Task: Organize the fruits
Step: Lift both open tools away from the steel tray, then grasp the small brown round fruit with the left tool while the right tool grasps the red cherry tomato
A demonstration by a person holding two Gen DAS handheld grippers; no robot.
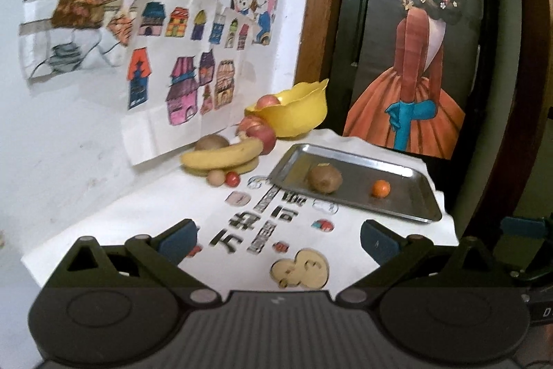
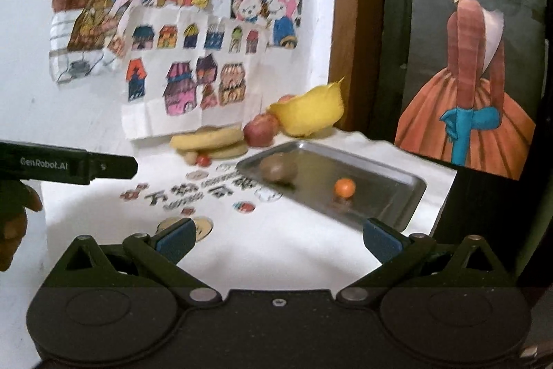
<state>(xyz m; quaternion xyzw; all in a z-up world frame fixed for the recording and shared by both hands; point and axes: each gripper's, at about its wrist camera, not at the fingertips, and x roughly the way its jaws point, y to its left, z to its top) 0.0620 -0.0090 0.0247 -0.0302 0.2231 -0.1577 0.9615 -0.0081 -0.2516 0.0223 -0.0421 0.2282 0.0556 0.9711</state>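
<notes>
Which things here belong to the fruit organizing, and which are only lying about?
Belong: metal tray, kiwi and small orange on it, bananas, apples, yellow bowl, cherry tomato.

Just there: wall drawings, poster of a girl, printed cloth.

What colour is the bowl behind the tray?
Yellow. The bowl shows best in the left wrist view, behind the metal tray.

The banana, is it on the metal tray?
No, the banana lies on the white cloth by the wall, left of the metal tray, which holds only a kiwi and a small orange.
</notes>
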